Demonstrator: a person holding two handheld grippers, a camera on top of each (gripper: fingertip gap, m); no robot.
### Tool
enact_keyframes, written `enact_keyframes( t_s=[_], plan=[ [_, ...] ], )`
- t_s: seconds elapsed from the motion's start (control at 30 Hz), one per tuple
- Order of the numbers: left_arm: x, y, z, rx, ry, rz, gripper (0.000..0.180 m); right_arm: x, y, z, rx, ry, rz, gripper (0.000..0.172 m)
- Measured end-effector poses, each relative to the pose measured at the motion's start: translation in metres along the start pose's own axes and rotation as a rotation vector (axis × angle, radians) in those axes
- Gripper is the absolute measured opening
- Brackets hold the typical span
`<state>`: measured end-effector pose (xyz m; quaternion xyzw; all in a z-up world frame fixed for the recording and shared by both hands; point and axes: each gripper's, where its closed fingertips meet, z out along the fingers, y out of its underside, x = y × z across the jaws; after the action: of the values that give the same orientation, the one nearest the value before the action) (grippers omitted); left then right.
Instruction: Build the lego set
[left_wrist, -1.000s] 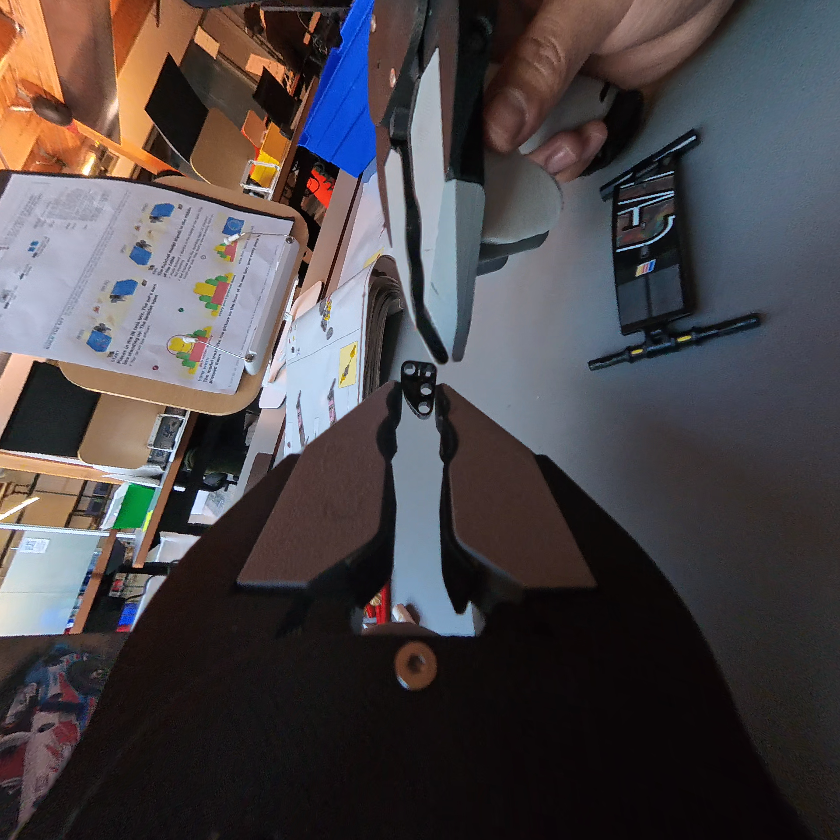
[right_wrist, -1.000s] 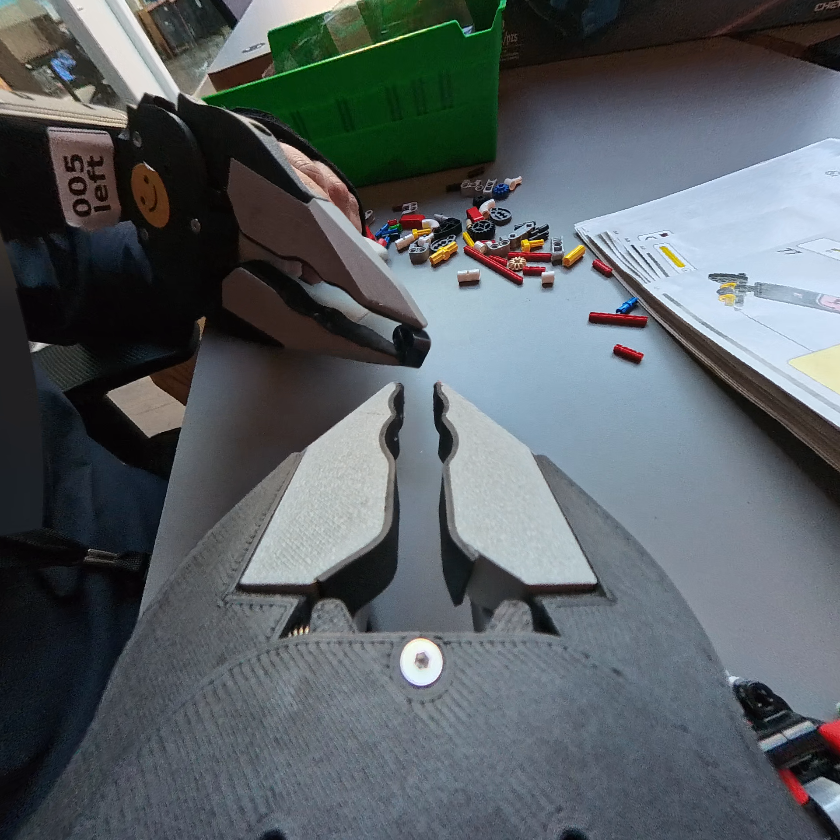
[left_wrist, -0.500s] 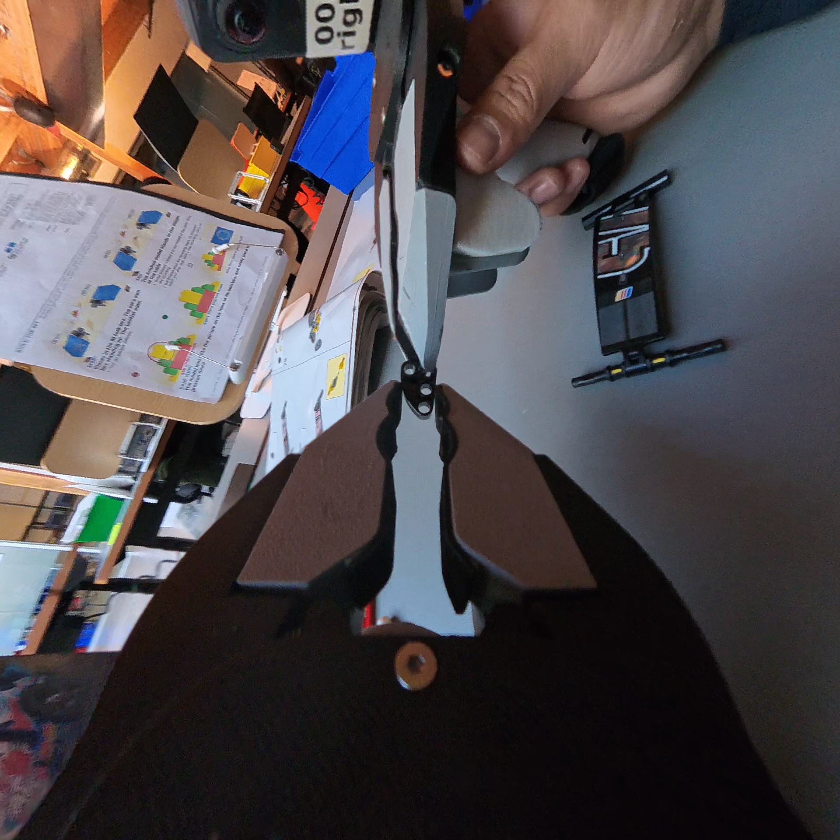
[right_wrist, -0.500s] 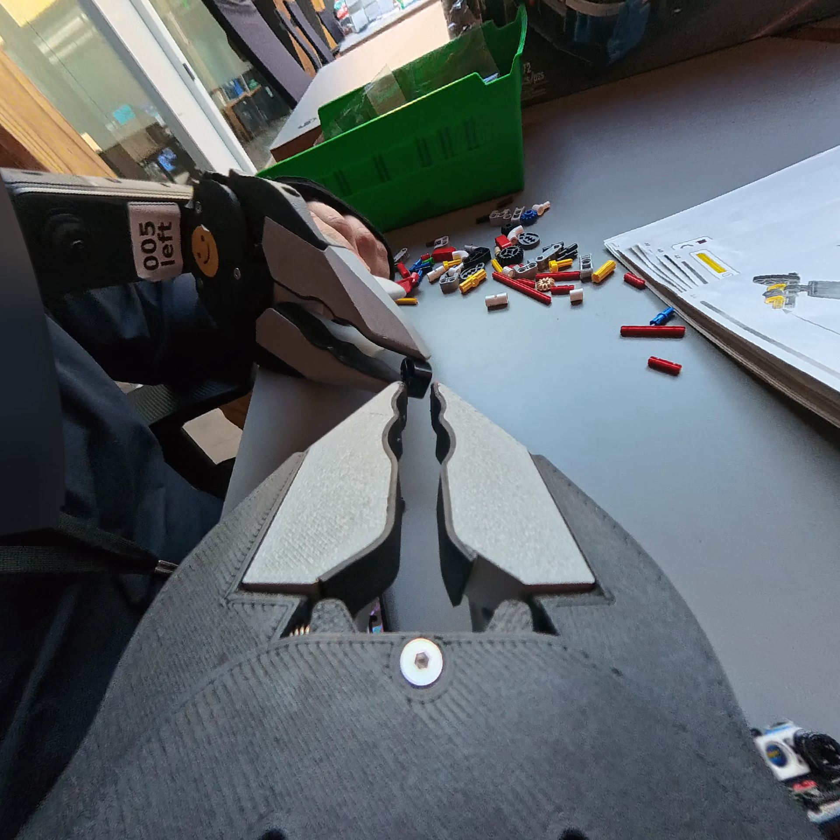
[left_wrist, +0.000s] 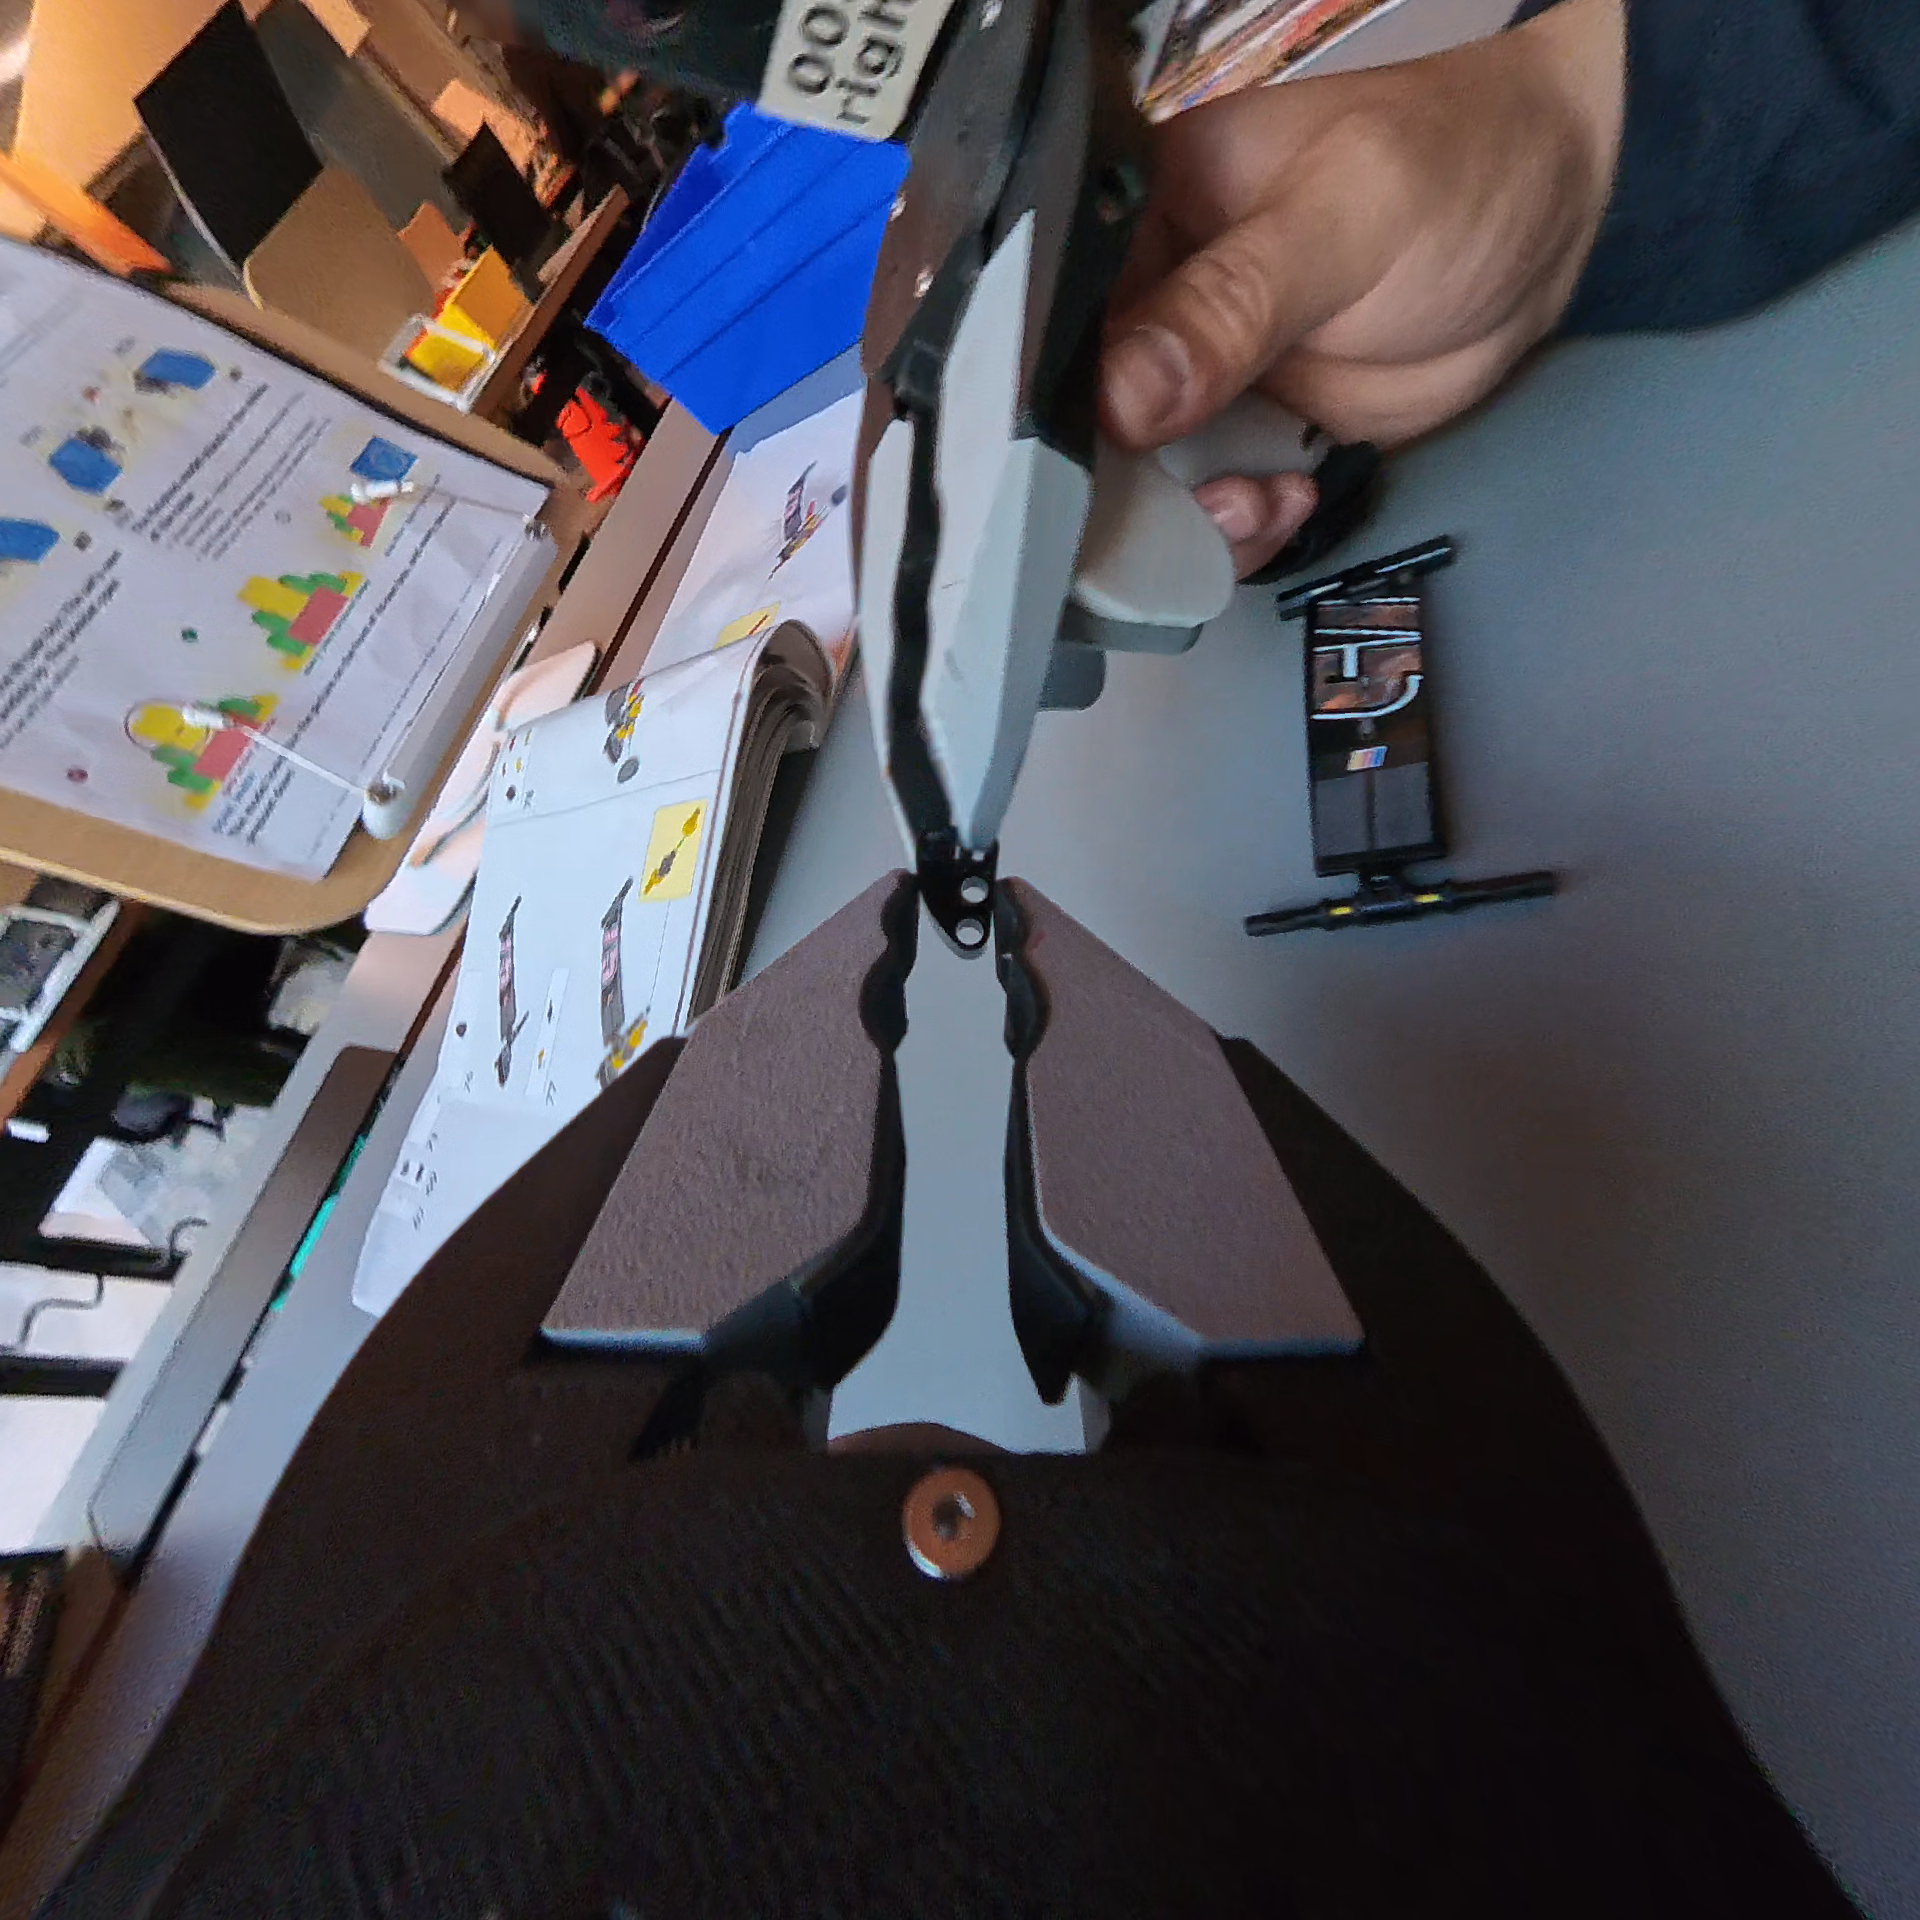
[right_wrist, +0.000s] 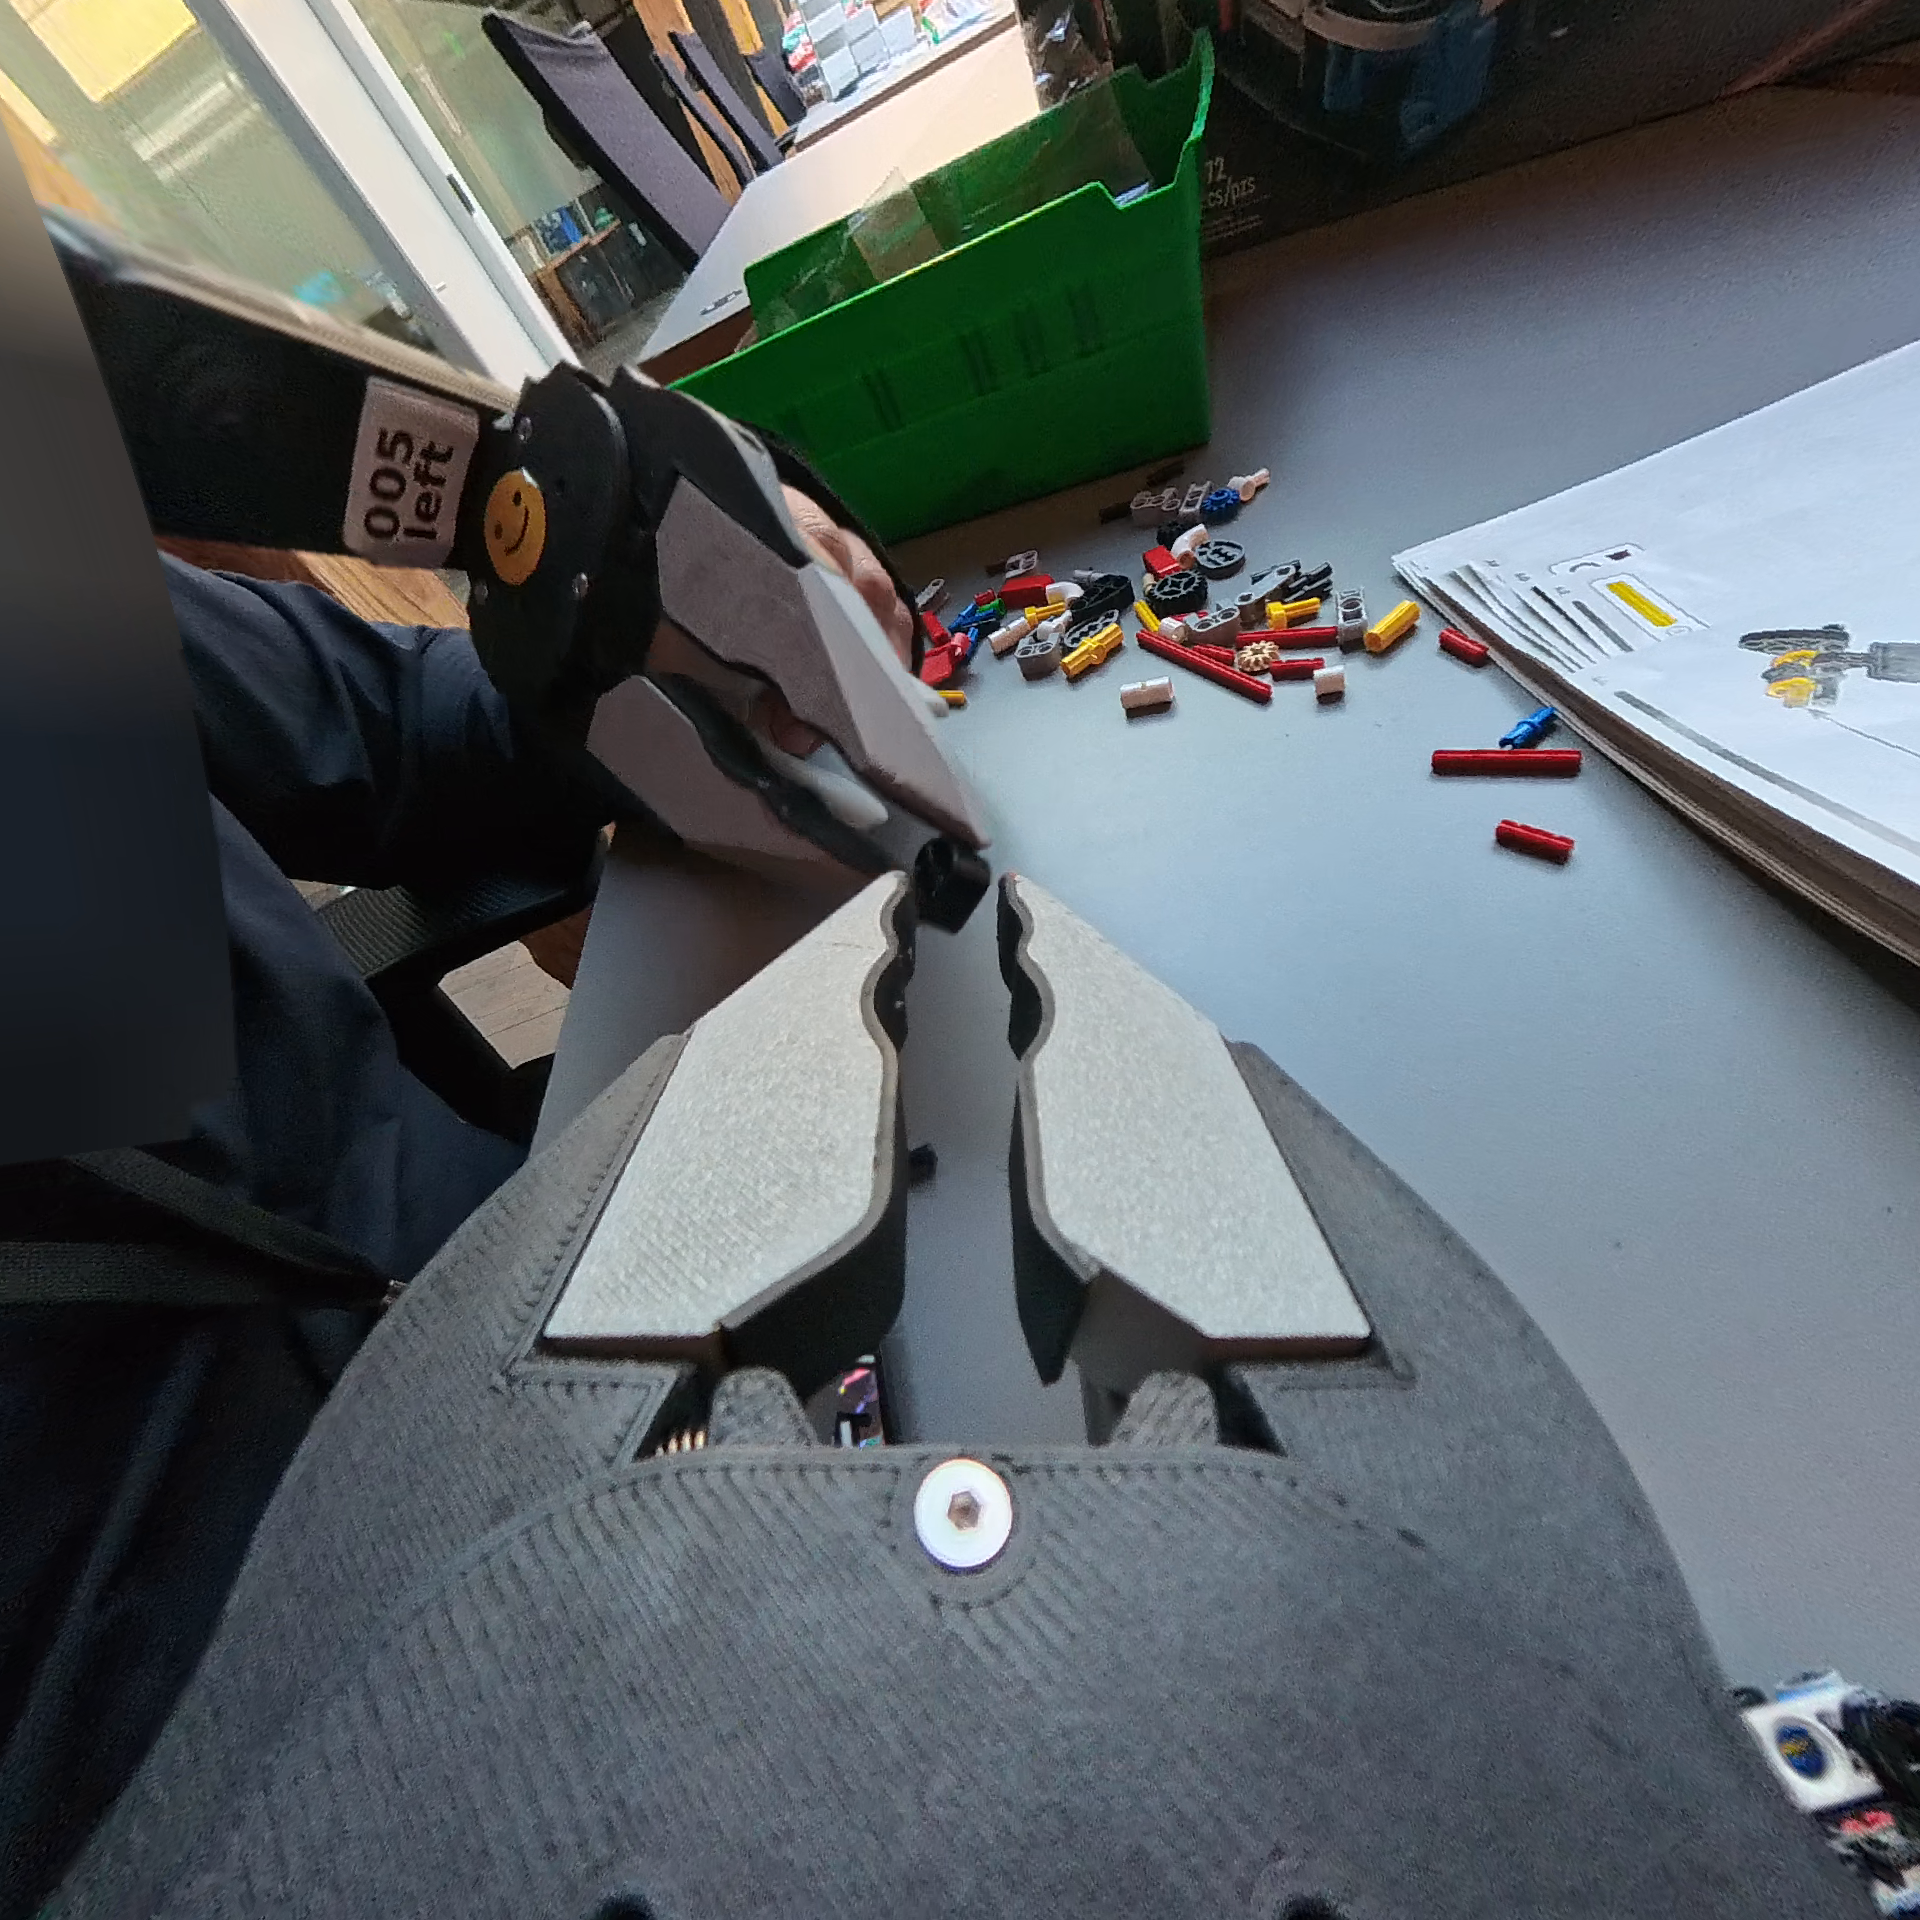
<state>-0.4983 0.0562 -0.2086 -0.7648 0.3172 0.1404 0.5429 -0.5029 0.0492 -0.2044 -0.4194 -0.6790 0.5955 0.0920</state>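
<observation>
Both tongs meet tip to tip above your grey table (right_wrist: 1455, 1039). Your left gripper (left_wrist: 957, 909) pinches a small black part (left_wrist: 964, 902) with two holes. Your right gripper (right_wrist: 953, 902) is a bit spread, the part (right_wrist: 951, 881) between its tips, right pad off it. Loose bricks (right_wrist: 1195, 623) and a booklet (right_wrist: 1714, 665) lie beyond.

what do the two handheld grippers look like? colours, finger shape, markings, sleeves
Both have a ribbed, 3D-printed-looking shell, dark brown on the left gripper and grey on the right gripper, with a central screw. Fingers are flat, textured, tapering wedges with wavy black inner pads. Each body carries a white label; the left also has a yellow smiley sticker. Sleeves are dark navy.
</observation>
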Motion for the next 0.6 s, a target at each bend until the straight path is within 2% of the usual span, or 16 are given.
enact_keyframes(
  t_s=[0.43, 0.6],
  plan=[
    [0.0002, -0.0056, -0.0034, 0.013, -0.045, 0.103, 0.012, -0.0056, -0.0038, 0.0016, 0.028, -0.075, 0.06, 0.007],
    [-0.0005, -0.0046, -0.0021, 0.024, -0.019, 0.036, 0.012, -0.0047, -0.0044, 0.0009, 0.023, -0.062, 0.05, 0.006]
  ],
)
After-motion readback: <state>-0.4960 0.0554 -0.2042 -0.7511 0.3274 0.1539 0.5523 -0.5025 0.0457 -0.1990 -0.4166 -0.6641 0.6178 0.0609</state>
